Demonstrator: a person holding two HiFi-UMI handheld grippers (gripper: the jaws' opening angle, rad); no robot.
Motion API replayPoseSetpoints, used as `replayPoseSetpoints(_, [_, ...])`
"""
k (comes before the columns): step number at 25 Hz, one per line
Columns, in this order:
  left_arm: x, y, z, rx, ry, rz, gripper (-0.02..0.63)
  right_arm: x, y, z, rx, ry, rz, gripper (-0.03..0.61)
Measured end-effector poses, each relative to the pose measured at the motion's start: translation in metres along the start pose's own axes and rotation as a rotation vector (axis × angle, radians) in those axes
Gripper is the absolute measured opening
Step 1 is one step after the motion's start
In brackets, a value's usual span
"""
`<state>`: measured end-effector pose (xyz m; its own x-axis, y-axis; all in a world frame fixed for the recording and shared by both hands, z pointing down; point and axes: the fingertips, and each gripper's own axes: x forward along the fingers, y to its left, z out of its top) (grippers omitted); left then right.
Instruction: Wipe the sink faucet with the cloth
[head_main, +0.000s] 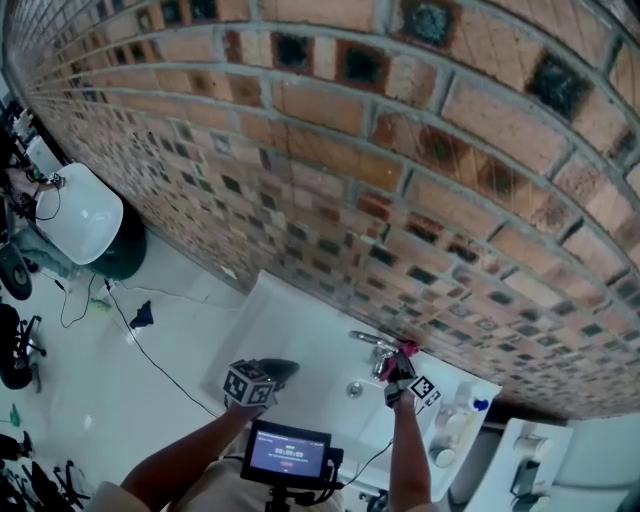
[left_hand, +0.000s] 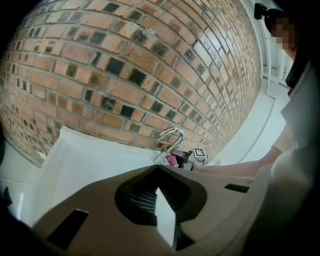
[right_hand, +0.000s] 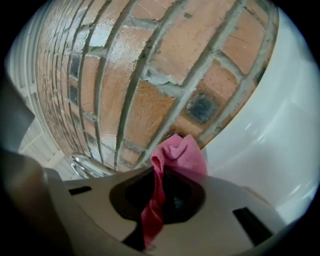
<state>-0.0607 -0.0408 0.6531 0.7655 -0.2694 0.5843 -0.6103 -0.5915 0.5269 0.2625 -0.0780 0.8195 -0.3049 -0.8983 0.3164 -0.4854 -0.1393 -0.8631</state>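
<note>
Small lit screen nearest, left gripper near the sink's front edge, jaws together, empty, right gripper clamped on pink cloth, beside faucet at sink's back edge.

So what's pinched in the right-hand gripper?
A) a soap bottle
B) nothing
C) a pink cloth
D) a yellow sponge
C: the right gripper has its jaws closed on a pink cloth, close to the chrome faucet.
</note>
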Motion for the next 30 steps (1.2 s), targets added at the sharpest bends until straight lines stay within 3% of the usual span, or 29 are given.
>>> replayPoseSetpoints(5, [0.0, 0.001, 0.0, -0.001, 0.0, 0.004, 0.0, 0.012, 0.005, 0.003, -0.133, 0.049, -0.04, 0.044])
replayPoseSetpoints(8, [-0.001, 0.002, 0.001, -0.004, -0.005, 0.004, 0.0, 0.012, 0.012, 0.005, -0.165, 0.056, 0.02, 0.048])
replayPoseSetpoints(13, [-0.004, 0.006, -0.002, -0.006, 0.003, 0.013, 0.0, 0.007, 0.043, 0.007, 0.124, 0.022, 0.337, 0.104])
replayPoseSetpoints(17, [-0.005, 0.009, -0.006, -0.01, 0.011, 0.019, 0.0, 0.002, 0.048, 0.026, 0.154, -0.029, 0.429, 0.104])
replayPoseSetpoints(23, [-0.006, 0.011, -0.007, -0.014, 0.018, 0.025, 0.0, -0.001, 0.049, 0.031, 0.079, -0.048, 0.393, 0.123])
replayPoseSetpoints(26, [-0.005, 0.013, -0.008, -0.013, 0.025, 0.025, 0.0, 0.0, 0.047, 0.033, 0.01, -0.043, 0.301, 0.129])
replayPoseSetpoints(30, [-0.002, 0.014, -0.014, -0.017, 0.04, 0.021, 0.0, 0.004, 0.031, 0.027, 0.011, -0.004, 0.137, 0.047])
